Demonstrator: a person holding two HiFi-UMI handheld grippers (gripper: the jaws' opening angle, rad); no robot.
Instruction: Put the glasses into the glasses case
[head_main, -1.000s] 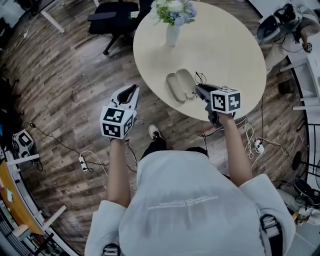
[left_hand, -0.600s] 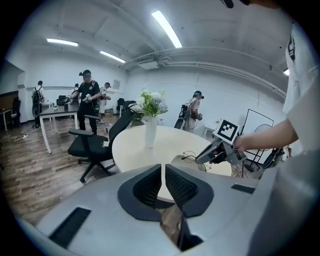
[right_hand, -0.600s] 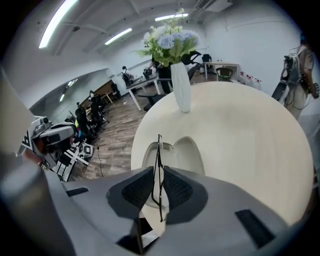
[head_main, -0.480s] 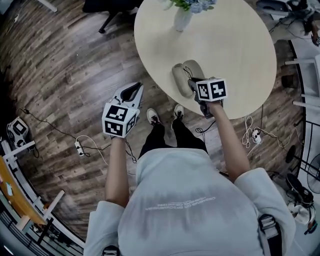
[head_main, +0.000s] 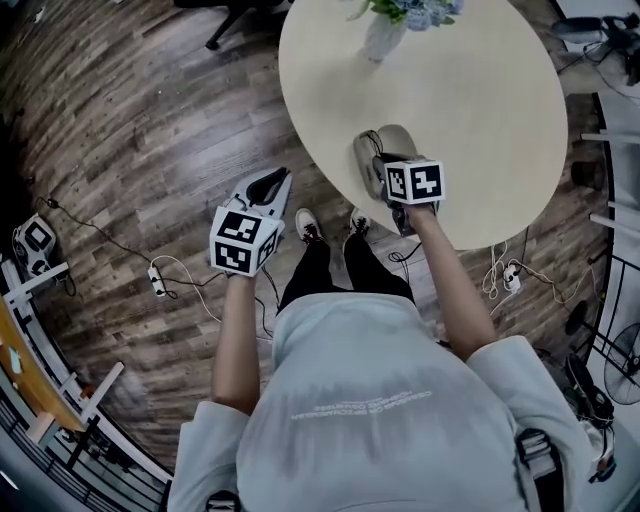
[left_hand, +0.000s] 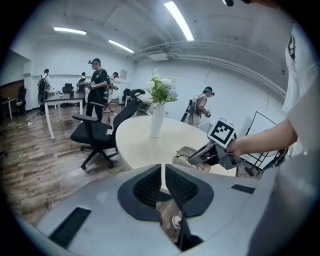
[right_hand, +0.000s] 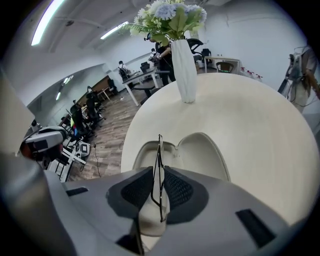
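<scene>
The open beige glasses case (right_hand: 202, 152) lies near the round table's front edge, its two halves spread side by side. My right gripper (right_hand: 158, 176) is shut on the thin black-rimmed glasses (right_hand: 159, 145), which stand on edge between the pads just above the case's left half. In the head view the right gripper (head_main: 383, 165) hovers over the case (head_main: 400, 138). My left gripper (head_main: 267, 180) hangs off the table over the wooden floor, to the left of the case. Its pads (left_hand: 150, 186) are nearly together with nothing between them.
A white vase of flowers (head_main: 384, 36) stands at the far side of the pale table (head_main: 490, 100). A black office chair (left_hand: 95, 135) sits left of the table. Cables and a power strip (head_main: 158, 283) lie on the floor, and several people stand in the background.
The right gripper has carried the glasses from the right of the case to directly over it. The left gripper has stayed about where it was.
</scene>
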